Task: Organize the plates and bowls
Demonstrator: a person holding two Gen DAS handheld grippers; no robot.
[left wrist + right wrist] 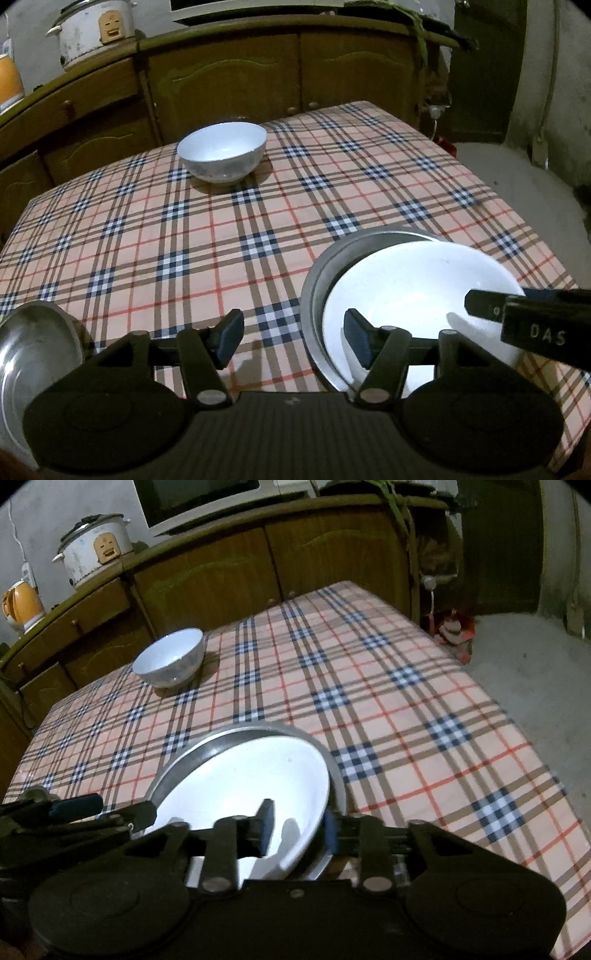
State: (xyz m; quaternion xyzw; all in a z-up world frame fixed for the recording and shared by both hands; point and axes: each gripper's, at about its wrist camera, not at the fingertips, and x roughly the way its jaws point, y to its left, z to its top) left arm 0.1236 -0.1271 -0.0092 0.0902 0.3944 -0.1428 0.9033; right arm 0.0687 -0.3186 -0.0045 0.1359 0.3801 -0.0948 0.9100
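A large white bowl (417, 295) (240, 782) rests inside a shallow metal dish (332, 254) (221, 738) on the plaid table. My left gripper (294, 341) is open, with the dish's left rim between its jaws and no pad pressing on it. My right gripper (298, 827) is also open, astride the bowl's right rim with one finger inside the bowl. A smaller white bowl (221, 151) (168, 657) stands alone near the far left edge. A second metal plate (29, 350) lies at the near left corner.
The plaid tablecloth (332, 184) ends at an edge on the right, with bare floor (517, 664) beyond. Wooden cabinets (229, 81) stand behind the table, with a rice cooker (92, 29) and an orange kettle (22, 605) on top. A red bag (454, 627) lies on the floor.
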